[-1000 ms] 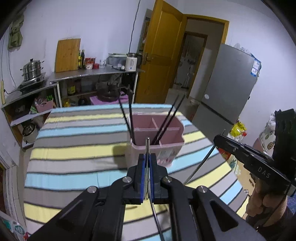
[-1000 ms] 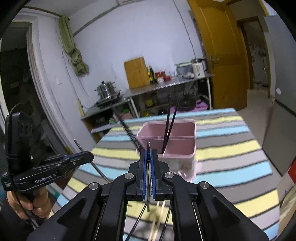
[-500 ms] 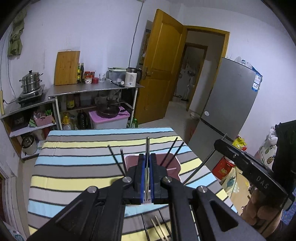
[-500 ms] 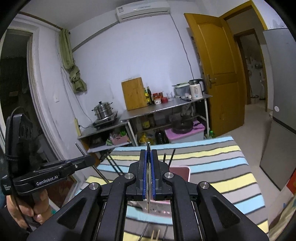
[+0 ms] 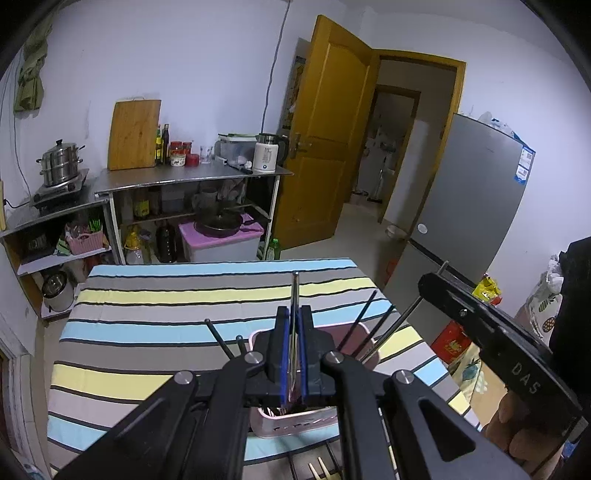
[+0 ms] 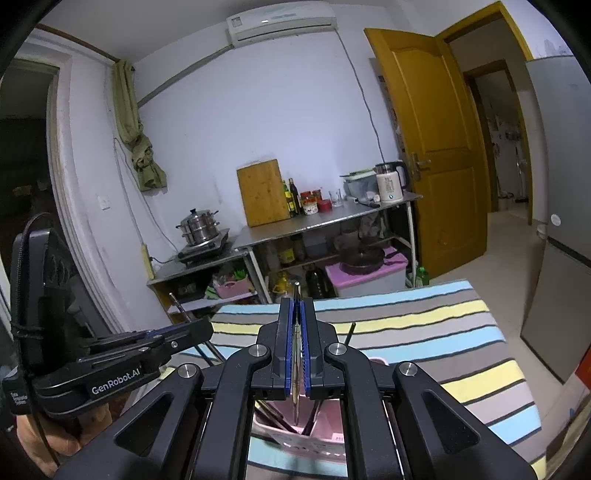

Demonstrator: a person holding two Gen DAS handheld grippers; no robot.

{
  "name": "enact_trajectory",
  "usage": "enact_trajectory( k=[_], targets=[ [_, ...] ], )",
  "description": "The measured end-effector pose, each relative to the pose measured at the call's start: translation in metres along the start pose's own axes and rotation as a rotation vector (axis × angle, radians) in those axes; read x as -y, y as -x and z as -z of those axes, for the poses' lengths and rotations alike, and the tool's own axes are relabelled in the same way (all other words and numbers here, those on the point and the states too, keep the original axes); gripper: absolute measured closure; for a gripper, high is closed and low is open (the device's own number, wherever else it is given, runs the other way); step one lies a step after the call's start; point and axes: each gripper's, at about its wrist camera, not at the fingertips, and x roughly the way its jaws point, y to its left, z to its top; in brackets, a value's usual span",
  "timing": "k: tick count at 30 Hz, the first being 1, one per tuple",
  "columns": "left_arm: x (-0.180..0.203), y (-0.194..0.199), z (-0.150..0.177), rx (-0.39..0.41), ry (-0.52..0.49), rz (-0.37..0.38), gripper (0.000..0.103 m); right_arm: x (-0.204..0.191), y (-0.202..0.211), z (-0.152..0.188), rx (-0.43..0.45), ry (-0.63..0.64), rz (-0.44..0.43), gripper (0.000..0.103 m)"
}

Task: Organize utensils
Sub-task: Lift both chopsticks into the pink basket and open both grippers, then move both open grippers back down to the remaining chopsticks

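1. Over the striped table, the left gripper has its jaws clamped on a thin metal utensil that sticks up past the blue pads; which kind of utensil it is cannot be told.
2. The right gripper likewise has its jaws pressed together on a slim metal utensil, seen edge-on.
3. Directly below both grippers stands the pink utensil holder, with dark chopsticks leaning out of it. The left wrist view shows its near wall and chopsticks on both sides; the right wrist view looks down into its compartments.
4. Only the left wrist view shows pale wooden chopstick tips lying on the table near the holder, at the bottom edge.
5. Only the right wrist view shows the air conditioner high on the wall.
6. Each view catches the other gripper from the side: the right gripper with the hand under it at the lower right, the left at the lower left.
7. Both grippers point forward and somewhat downward, side by side.
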Motion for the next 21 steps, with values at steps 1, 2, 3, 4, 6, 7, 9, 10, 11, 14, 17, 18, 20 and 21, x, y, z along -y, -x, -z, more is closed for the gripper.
enact_trajectory(
  k=[1, 2, 3, 4, 6, 7, 9, 10, 11, 14, 17, 18, 20, 21],
  targets=[
    [-0.001, -0.003, 0.001, -0.004, 0.003, 0.002, 0.098, 0.001, -0.004, 0.002, -0.006, 0.002, 0.002, 0.099],
    [-0.002, -0.006, 0.003, -0.01, 0.004, 0.003, 0.098, 0.001, -0.008, 0.006, -0.015, 0.001, 0.003, 0.099],
    [-0.003, -0.01, 0.005, -0.016, 0.003, 0.002, 0.098, 0.002, -0.012, 0.011, -0.025, 0.0, 0.006, 0.099],
    [-0.003, -0.012, 0.008, -0.023, 0.002, -0.001, 0.098, 0.003, -0.016, 0.016, -0.037, -0.001, 0.01, 0.099],
    [-0.005, -0.018, 0.013, -0.036, 0.004, 0.0, 0.098, 0.005, -0.021, 0.023, -0.055, -0.002, 0.013, 0.099],
    [-0.006, -0.02, 0.015, -0.044, 0.003, 0.001, 0.098, 0.006, -0.024, 0.027, -0.064, -0.003, 0.014, 0.099],
    [-0.007, -0.024, 0.02, -0.055, -0.002, -0.003, 0.098, 0.007, -0.029, 0.034, -0.083, -0.002, 0.017, 0.099],
    [-0.007, -0.026, 0.022, -0.062, -0.005, -0.006, 0.098, 0.007, -0.031, 0.037, -0.094, -0.002, 0.016, 0.099],
    [-0.007, -0.028, 0.024, -0.069, -0.008, -0.01, 0.098, 0.008, -0.033, 0.04, -0.1, -0.002, 0.015, 0.099],
    [-0.005, -0.033, 0.03, -0.09, -0.011, -0.014, 0.098, 0.009, -0.038, 0.049, -0.13, 0.006, 0.015, 0.099],
    [-0.005, -0.037, 0.037, -0.106, -0.021, -0.023, 0.098, 0.012, -0.042, 0.056, -0.156, 0.002, 0.01, 0.099],
    [-0.005, -0.038, 0.038, -0.109, -0.022, -0.026, 0.098, 0.013, -0.042, 0.058, -0.169, 0.001, 0.005, 0.099],
    [-0.006, -0.038, 0.041, -0.114, -0.02, -0.027, 0.098, 0.014, -0.043, 0.06, -0.184, 0.0, 0.003, 0.099],
    [-0.006, -0.038, 0.042, -0.115, -0.018, -0.026, 0.098, 0.014, -0.042, 0.061, -0.189, 0.0, 0.002, 0.099]
  ],
)
